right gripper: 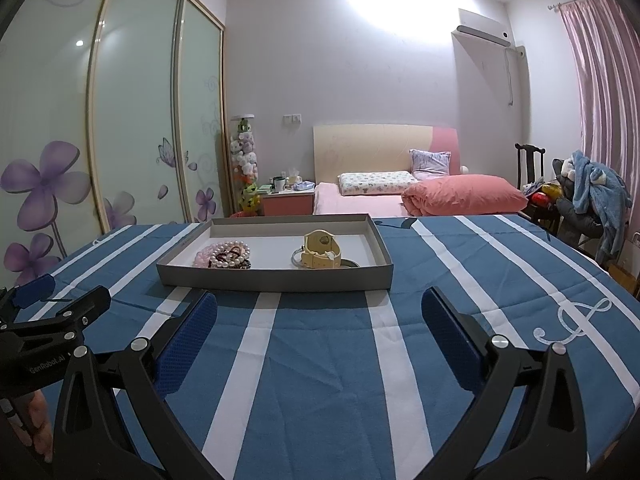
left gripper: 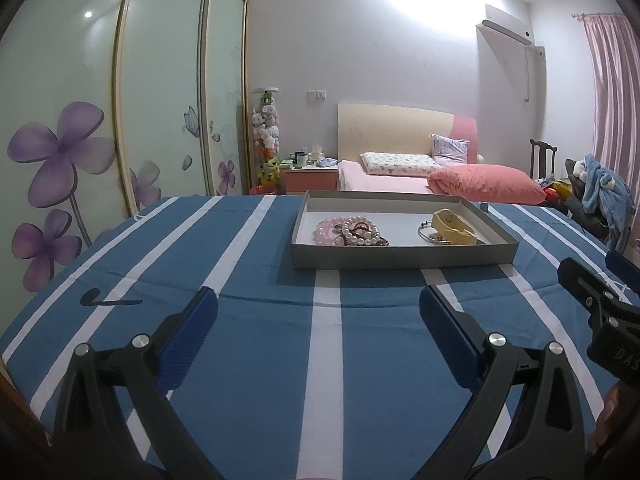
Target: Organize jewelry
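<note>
Nearest the cameras, the left gripper [left gripper: 318, 306] and right gripper [right gripper: 320, 310] hovered side by side over the striped worktop [right gripper: 320, 380], fingers spread wide and grasping nothing. Beyond them sat the shallow grey tray [right gripper: 276, 278], holding two groups well apart: a heap of pink and pearl bead bracelets [left gripper: 352, 232] at its left, and a yellow watch [right gripper: 322, 254] with a thin metal bangle [left gripper: 430, 234] at its right. All jewelry visible lay inside the tray, which fits either a finished sort or a pause before untangling the heap; any further pick would call for a careful pinch on single strands.
</note>
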